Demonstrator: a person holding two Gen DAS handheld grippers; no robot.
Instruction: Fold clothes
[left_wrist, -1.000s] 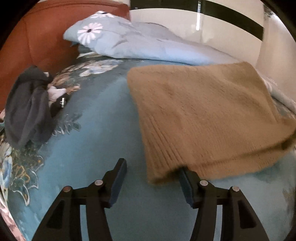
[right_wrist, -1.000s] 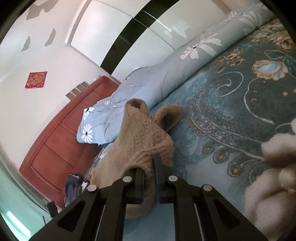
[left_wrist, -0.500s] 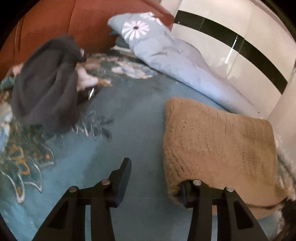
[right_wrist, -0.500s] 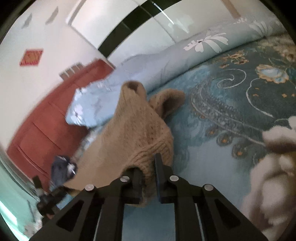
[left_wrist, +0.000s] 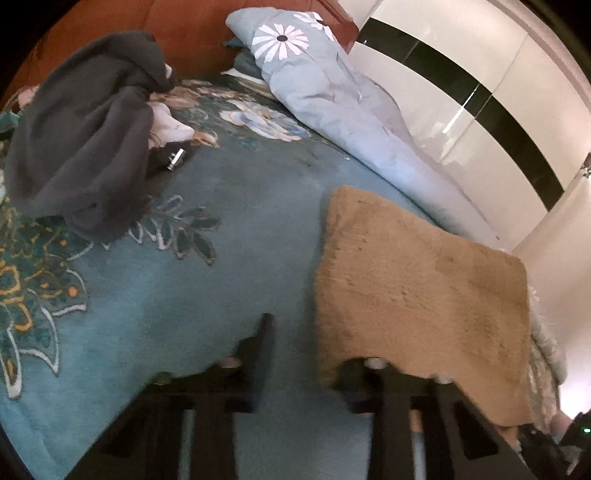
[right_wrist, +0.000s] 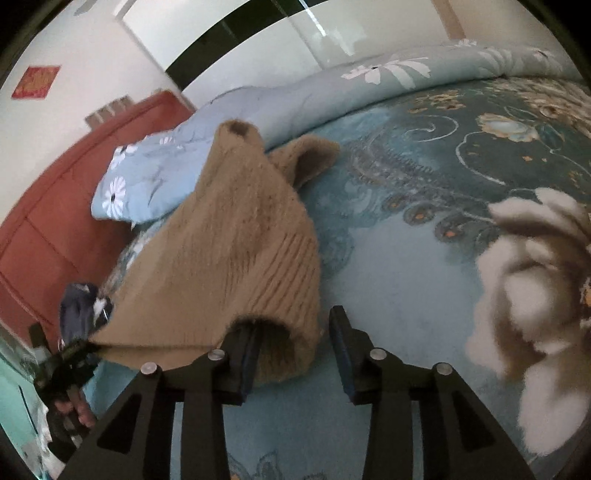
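No text, brand or number can be read in either view. The only sign-like thing is a red square decoration (right_wrist: 36, 82) on the white wall in the right wrist view, whose gold marking is too small and blurred to make out.

Left gripper (left_wrist: 306, 343) blurred, sweater (left_wrist: 417, 295) hides one finger — grip unclear
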